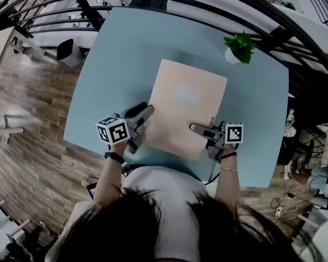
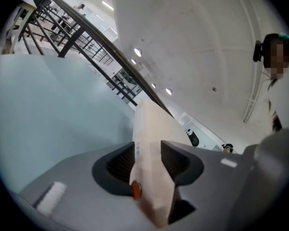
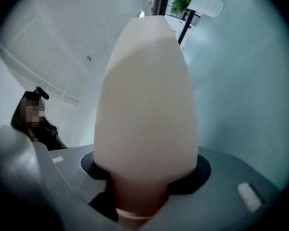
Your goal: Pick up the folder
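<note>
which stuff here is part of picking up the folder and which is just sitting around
Part of the job:
- flat peach paper folder
- left tongs, shut on the folder's left edge
- right tongs, shut on its near right edge

Just sitting around:
- small green plant in a white pot
- pale blue table under the folder
</note>
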Demonstrator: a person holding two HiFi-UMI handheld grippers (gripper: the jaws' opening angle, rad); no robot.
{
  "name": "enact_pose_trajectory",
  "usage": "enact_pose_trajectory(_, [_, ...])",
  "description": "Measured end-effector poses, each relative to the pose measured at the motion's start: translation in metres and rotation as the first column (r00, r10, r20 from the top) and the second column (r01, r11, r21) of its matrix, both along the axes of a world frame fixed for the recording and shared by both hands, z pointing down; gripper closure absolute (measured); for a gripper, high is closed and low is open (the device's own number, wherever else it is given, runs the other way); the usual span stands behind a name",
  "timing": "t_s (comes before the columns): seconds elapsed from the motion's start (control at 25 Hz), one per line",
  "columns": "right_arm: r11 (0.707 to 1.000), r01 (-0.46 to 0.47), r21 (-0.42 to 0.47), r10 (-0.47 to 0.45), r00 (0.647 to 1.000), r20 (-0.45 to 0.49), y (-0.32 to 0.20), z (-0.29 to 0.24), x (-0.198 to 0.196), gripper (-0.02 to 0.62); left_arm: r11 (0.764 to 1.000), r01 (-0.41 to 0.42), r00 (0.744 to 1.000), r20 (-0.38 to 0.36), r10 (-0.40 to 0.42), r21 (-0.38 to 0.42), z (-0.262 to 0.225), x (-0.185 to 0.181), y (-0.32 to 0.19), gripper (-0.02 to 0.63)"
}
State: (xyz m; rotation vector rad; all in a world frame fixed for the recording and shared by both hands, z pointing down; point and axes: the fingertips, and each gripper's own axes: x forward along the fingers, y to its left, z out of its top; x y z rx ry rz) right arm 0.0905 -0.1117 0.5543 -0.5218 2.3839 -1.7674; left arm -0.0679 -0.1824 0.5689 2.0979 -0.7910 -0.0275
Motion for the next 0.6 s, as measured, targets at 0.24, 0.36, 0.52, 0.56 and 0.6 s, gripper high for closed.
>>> enact_pose_trajectory(0.24, [0.989, -0.076, 0.126, 0.084, 0.995, -0.062, -0.002, -0.036, 0.015, 0.302, 0.994, -0.024, 0.999, 0.042, 0.020, 0.109, -0.035, 0.007, 0.003, 0.387])
enact_pose_trajectory(0.36, [0.975, -0.120, 0.187, 0.143, 0.982, -0.120, -0.001, -0.049, 0.025, 0.302, 0.988, -0.034, 0.997, 0.075, 0.023, 0.152, -0.050, 0.010, 0.006, 0.400])
enact_pose_trajectory(0.52, [0.945, -0.176, 0.275, 0.232, 0.955, -0.185, 0.002, -0.064, 0.036, 0.302, 0.973, -0.046, 0.994, 0.104, 0.023, 0.227, -0.073, 0.019, 0.008, 0.411])
enact_pose_trajectory(0.56, [0.936, -0.191, 0.297, 0.257, 0.945, -0.203, 0.003, -0.068, 0.038, 0.302, 0.967, -0.048, 0.994, 0.109, 0.021, 0.251, -0.079, 0.021, 0.009, 0.417])
enact_pose_trajectory(0.6, [0.925, -0.206, 0.320, 0.284, 0.933, -0.220, 0.005, -0.072, 0.041, 0.302, 0.960, -0.051, 0.993, 0.116, 0.019, 0.275, -0.086, 0.024, 0.010, 0.422])
